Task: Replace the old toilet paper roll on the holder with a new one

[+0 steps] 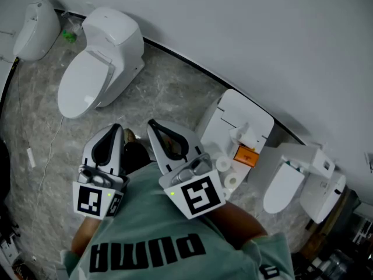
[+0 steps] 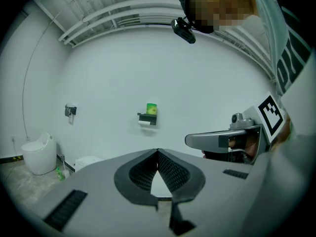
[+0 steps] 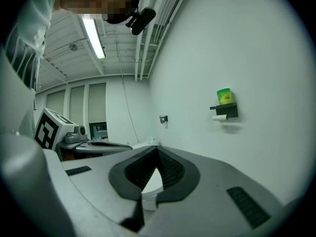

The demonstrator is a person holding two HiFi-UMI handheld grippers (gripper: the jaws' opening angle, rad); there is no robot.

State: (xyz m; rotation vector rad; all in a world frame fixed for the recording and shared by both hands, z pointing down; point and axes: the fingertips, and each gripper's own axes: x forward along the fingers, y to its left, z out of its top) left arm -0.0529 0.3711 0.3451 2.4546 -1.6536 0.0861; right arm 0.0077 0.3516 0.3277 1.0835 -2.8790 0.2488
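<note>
A black wall holder (image 2: 147, 117) carries a thin white paper roll (image 2: 144, 124) under its shelf, with a green bottle (image 2: 151, 108) standing on top. The right gripper view shows the same holder (image 3: 227, 111) and roll (image 3: 219, 117) on the wall, some way ahead. Two white paper rolls (image 1: 223, 164) sit beside a toilet tank (image 1: 242, 121) just right of my hands. My left gripper (image 1: 118, 127) and right gripper (image 1: 152, 123) are held side by side in front of my chest. Both are shut with nothing between the jaws (image 2: 158, 152) (image 3: 158, 150).
Several white toilets stand on the grey marbled floor: one at the far left (image 1: 96, 69), a small one in the corner (image 1: 35, 31), another at the right (image 1: 291, 182). An orange box (image 1: 246, 155) lies on the near tank. A valve (image 2: 70, 110) juts from the wall.
</note>
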